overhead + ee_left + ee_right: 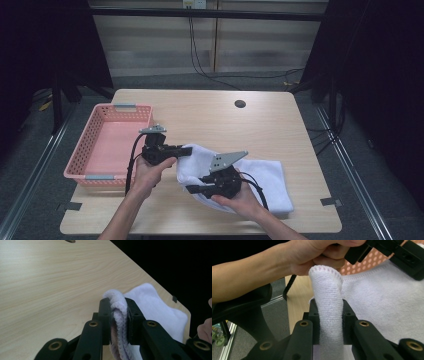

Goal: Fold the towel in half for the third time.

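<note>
One white towel (265,177), one pink basket (107,145), one wooden table (215,120), two grippers: left gripper (185,150) and right gripper (192,189).

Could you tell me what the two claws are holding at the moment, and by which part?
Both hold the white towel. The left claw pinches a folded edge of it, and the right claw pinches a stitched edge.

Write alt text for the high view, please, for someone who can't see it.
A person at a wooden table pinches a white towel with two hand-held grippers, the left gripper on its left edge and the right gripper on its near corner. A pink basket, with nothing in it, sits at the table's left.
</note>
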{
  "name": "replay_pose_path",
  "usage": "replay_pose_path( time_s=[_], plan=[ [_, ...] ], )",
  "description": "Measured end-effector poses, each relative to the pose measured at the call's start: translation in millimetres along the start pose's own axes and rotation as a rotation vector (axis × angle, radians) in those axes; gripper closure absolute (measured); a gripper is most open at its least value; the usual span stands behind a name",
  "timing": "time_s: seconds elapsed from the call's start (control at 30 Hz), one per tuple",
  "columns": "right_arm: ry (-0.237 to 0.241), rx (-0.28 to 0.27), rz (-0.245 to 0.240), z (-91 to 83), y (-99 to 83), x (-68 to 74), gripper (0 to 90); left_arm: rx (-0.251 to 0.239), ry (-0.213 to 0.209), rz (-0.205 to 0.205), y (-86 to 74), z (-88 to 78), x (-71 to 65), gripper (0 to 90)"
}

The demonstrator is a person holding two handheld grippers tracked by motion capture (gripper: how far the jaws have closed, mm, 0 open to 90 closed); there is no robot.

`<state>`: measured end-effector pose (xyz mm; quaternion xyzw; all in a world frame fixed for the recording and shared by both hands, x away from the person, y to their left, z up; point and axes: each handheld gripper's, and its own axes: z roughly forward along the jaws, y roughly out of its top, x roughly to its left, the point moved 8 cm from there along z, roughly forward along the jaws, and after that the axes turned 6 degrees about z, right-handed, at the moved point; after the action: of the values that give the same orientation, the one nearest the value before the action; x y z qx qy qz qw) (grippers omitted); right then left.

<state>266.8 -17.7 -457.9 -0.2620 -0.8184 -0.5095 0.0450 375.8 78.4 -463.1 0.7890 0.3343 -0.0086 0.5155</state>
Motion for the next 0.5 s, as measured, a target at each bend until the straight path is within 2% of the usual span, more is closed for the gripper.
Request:
replay_pose_path(
  time_s=[0.07, 0.27, 0.3, 0.43, 0.5],
  plan=[
    [-0.01, 0.009, -0.027, -0.8, 10.4, 0.4, 76.7, -0.005, 0.016, 0.001, 5.0, -4.0, 2.7, 77.6],
    [0.011, -0.039, -0.027, 1.6, 38.2, 3.3, 76.7, -0.049, 0.049, 0.012, 24.1, -24.9, 8.9, 77.5],
    [0.012, -0.047, -0.031, 3.6, 43.9, 5.5, 76.7, -0.061, 0.049, 0.005, 26.7, -27.9, 8.8, 77.5],
    [0.021, -0.076, -0.059, 7.9, 64.9, 14.9, 76.7, -0.072, 0.085, 0.028, 39.7, -48.2, 10.0, 77.4],
    [0.025, -0.099, -0.07, 8.8, 75.3, 19.7, 76.7, -0.112, 0.092, 0.033, 46.2, -59.2, 8.9, 77.4]
  ],
)
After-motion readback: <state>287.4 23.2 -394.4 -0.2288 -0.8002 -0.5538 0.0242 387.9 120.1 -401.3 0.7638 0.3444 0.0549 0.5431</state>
